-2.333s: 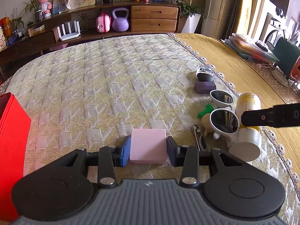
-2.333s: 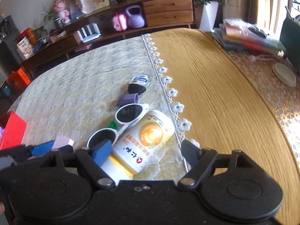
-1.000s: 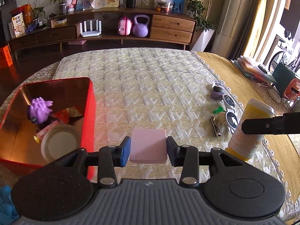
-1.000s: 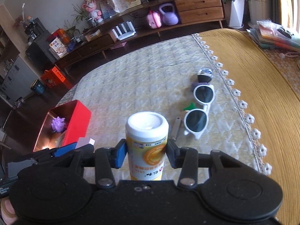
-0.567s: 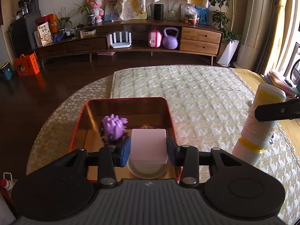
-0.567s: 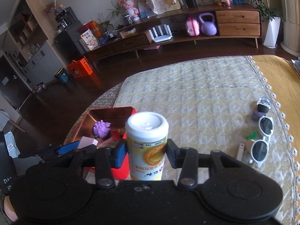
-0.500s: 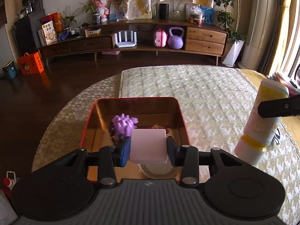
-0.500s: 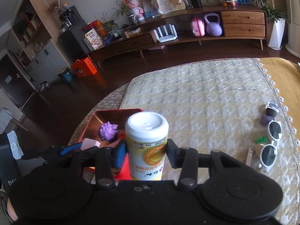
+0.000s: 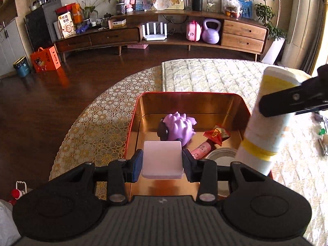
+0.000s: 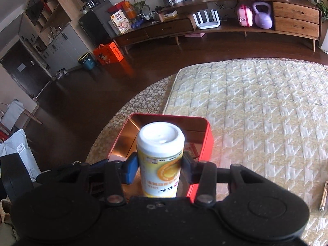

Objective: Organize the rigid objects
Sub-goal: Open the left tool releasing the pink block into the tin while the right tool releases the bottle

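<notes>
My left gripper is shut on a pale pink square block and hangs over the near part of a red tin box with a shiny gold inside. My right gripper is shut on a white-capped yellow bottle, held upright over the same red tin box. In the left wrist view that bottle shows at the box's right side, with a black finger of the right gripper across it. In the box lie a purple spiky toy, a red packet, a pink tube and a round white lid.
The box sits at the left end of a round table, on a gold patterned cloth beside a quilted mat. A metal nail clipper lies on the mat at the right. Dark wood floor and a long low cabinet lie beyond the table.
Both grippers have carried their loads leftward across the table, from over the quilted mat to above the red box. The sunglasses and other small items have slid out of view to the right.
</notes>
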A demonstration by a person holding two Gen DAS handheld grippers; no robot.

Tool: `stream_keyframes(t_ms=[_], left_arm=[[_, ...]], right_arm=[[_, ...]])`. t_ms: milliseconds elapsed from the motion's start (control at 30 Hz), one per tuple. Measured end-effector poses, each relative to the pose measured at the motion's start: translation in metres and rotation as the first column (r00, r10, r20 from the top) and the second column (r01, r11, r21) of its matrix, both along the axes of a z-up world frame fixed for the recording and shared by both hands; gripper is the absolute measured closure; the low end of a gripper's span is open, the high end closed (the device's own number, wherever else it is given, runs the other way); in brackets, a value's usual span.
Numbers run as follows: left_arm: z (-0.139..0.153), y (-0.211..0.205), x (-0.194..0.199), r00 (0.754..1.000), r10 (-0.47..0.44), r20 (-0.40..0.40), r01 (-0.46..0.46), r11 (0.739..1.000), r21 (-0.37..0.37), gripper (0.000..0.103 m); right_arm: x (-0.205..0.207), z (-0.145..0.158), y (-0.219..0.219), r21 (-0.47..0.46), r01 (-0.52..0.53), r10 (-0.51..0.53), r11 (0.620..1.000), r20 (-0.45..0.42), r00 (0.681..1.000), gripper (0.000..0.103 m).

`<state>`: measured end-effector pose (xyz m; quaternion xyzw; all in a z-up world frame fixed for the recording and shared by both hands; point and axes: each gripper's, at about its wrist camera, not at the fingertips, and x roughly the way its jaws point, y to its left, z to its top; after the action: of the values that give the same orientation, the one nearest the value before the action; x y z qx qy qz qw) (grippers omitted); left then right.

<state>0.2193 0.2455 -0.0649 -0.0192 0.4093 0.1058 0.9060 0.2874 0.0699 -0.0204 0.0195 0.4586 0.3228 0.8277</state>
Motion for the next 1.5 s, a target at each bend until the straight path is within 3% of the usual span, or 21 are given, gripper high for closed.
stream_keyframes(t_ms=[233, 500, 767, 900, 1033, 1267, 1400, 1500], left_arm=[[-0.011, 0.004, 0.006, 1.0, -0.006, -0.015, 0.006, 1.0, 0.005, 0.063], [-0.02, 0.01, 0.015, 0.999, -0.009, -0.034, 0.01, 1.0, 0.006, 0.063], [-0.03, 0.009, 0.025, 0.998, -0.029, -0.054, 0.03, 1.0, 0.006, 0.063], [-0.033, 0.006, 0.029, 0.997, -0.035, -0.063, 0.036, 0.999, 0.007, 0.063], [-0.034, 0.005, 0.033, 0.995, -0.044, -0.088, 0.043, 0.999, -0.014, 0.063], [-0.034, -0.001, 0.031, 0.993, -0.035, -0.117, 0.032, 0.999, -0.029, 0.062], [-0.029, -0.002, 0.025, 0.994, -0.016, -0.11, 0.012, 0.999, -0.038, 0.047], [-0.021, -0.001, 0.019, 0.996, -0.004, -0.093, -0.001, 0.998, -0.064, 0.043]], right_arm=[[0.019, -0.024, 0.021, -0.023, 0.012, -0.014, 1.0, -0.075, 0.997, 0.059], [0.039, -0.033, 0.038, -0.032, 0.038, -0.04, 0.999, -0.08, 0.996, 0.059], [0.056, -0.059, 0.039, -0.06, 0.073, -0.082, 0.995, -0.16, 0.984, 0.057], [0.051, -0.056, 0.038, -0.072, 0.058, -0.068, 0.996, -0.136, 0.988, 0.057], [0.047, -0.048, 0.035, -0.073, 0.064, -0.073, 0.995, -0.12, 0.99, 0.048], [0.036, -0.037, 0.02, -0.051, 0.062, -0.067, 0.997, -0.118, 0.991, 0.048], [0.026, -0.027, 0.007, -0.029, 0.054, -0.057, 0.998, -0.112, 0.992, 0.047], [0.018, -0.02, 0.001, -0.013, 0.045, -0.046, 0.999, -0.111, 0.993, 0.047]])
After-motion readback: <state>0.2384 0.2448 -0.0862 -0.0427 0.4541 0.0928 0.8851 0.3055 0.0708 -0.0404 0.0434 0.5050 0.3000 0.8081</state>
